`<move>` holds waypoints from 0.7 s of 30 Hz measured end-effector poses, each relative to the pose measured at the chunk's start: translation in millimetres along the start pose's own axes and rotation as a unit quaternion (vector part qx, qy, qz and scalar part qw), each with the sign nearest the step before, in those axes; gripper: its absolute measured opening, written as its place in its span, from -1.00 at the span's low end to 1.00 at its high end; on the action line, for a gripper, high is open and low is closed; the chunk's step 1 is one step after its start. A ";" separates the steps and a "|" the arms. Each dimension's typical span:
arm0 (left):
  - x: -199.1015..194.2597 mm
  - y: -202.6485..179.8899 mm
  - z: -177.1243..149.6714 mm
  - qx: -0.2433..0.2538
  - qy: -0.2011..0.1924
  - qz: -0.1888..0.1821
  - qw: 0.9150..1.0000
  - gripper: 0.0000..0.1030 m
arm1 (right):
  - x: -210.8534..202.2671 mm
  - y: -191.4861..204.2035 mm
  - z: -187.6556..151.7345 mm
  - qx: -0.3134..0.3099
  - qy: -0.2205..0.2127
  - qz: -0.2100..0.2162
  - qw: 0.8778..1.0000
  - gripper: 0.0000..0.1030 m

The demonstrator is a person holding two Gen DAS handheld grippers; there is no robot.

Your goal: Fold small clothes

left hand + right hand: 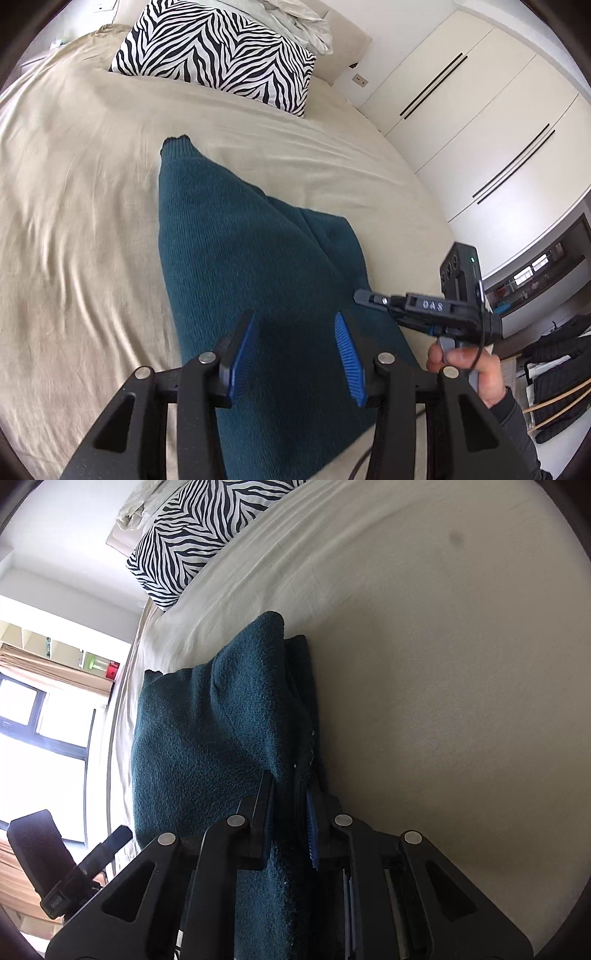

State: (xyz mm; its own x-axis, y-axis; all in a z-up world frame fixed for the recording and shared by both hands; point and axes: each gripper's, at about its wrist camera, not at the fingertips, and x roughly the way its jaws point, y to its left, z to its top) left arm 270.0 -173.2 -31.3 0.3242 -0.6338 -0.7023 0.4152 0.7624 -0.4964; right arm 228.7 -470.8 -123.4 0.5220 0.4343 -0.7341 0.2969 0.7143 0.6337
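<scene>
"DAS" label on right hand-held gripper (364,296), its pads pinching teal sweater (236,258) edge, left hand-held gripper (299,354) spread above sweater, gripping nothing, sweater partly folded on bed (74,184), zebra pillow (218,55) beyond

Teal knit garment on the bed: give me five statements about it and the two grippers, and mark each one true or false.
1. The right gripper is shut on the teal knit garment. True.
2. The left gripper is clamped on the garment. False: its blue pads stand apart above the knit, gripping nothing.
3. The garment lies on a beige bedsheet. True.
4. A plain red pillow sits at the head of the bed. False: the pillow is zebra-striped black and white.
5. The garment lies perfectly flat. False: part of it is raised into a peaked ridge by the right gripper.
</scene>
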 end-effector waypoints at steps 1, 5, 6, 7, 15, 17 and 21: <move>5.4 -1.6 7.4 0.004 -0.007 0.009 1.000 -0.11 | 1.3 -3.6 -2.1 -0.002 -0.003 0.004 1.000 -0.75; 37.6 -4.7 36.3 0.023 -0.010 0.055 0.998 -0.12 | 2.1 -11.2 -6.2 -0.004 -0.008 0.025 1.000 -0.75; 49.3 -3.4 41.0 0.028 0.001 0.069 0.997 -0.12 | 2.4 -13.0 -6.4 -0.001 -0.007 0.030 1.000 -0.75; 60.1 0.3 41.1 0.036 0.014 0.085 0.996 -0.15 | 2.1 -14.4 -6.7 0.001 -0.006 0.034 0.999 -0.75; 78.9 0.7 34.4 0.074 0.015 0.110 0.991 -0.26 | -47.0 0.7 10.0 0.005 -0.083 -0.012 0.996 -0.39; 79.5 0.5 33.8 0.072 0.012 0.110 0.991 -0.26 | -53.7 15.1 22.1 0.007 -0.098 0.039 0.994 -0.39; 79.6 3.4 33.4 0.065 0.008 0.104 0.992 -0.26 | -20.2 57.2 44.9 -0.032 -0.062 0.059 0.996 -0.39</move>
State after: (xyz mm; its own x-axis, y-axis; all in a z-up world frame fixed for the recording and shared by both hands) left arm 325.6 -225.4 -71.8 0.4008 -0.4610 -0.7918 0.4466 0.8529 -0.2705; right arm 271.0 -463.3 -61.4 0.6458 0.4494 -0.6172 0.1785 0.6971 0.6944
